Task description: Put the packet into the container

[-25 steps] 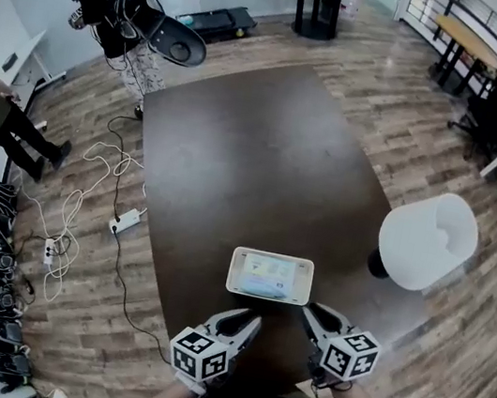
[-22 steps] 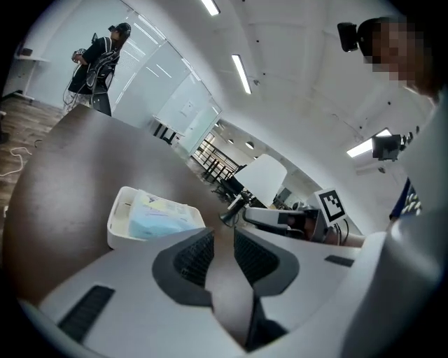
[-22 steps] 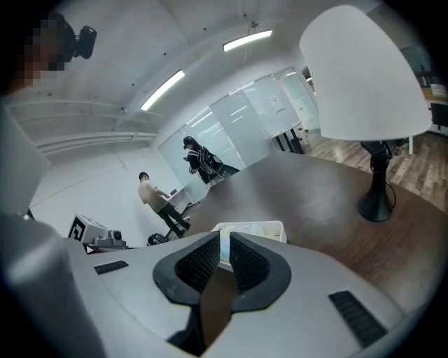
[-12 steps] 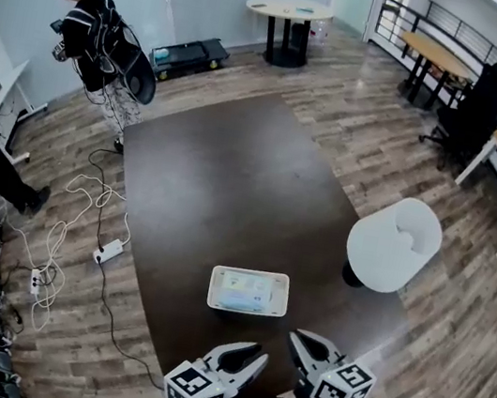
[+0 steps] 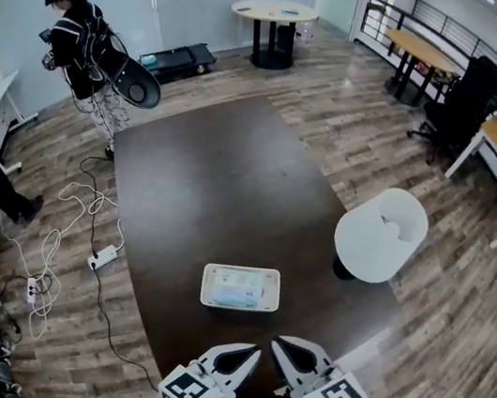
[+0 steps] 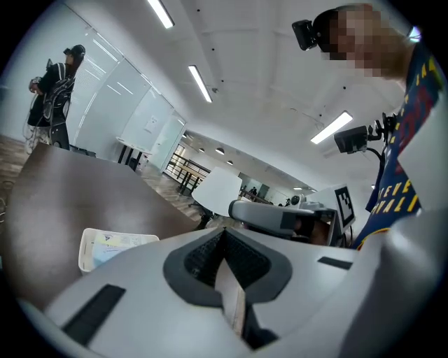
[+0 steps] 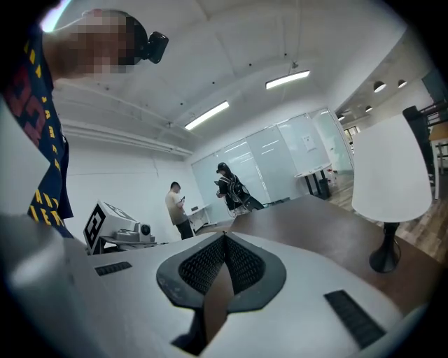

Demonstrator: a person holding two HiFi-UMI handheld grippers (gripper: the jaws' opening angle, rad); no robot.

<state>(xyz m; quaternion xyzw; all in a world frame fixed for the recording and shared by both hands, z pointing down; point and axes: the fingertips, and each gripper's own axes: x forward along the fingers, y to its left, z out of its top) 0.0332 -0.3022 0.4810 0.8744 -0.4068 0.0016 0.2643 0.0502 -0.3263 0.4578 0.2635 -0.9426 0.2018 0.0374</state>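
Table of dark brown wood point(image 5: 222, 189), long and wide. At its near edge, grey left gripper point(image 5: 245, 353) and grey right gripper point(image 5: 284, 350), jaws of both pressed together, pinching nothing. Just beyond them, white rectangular plastic container point(image 5: 207, 283), with flat pale blue packet point(image 5: 240, 289) lying inside.

A white chair point(image 5: 380, 234) stands beside the dark table point(image 5: 223, 179); cables point(image 5: 69, 209) lie on the floor point(image 5: 382, 141) near a person point(image 5: 75, 37).

White container point(image 5: 208, 283); pale blue packet point(image 5: 240, 290); dark brown table point(image 5: 212, 187); white chair point(image 5: 380, 236); grey-brown wood-grain floor point(image 5: 461, 288).
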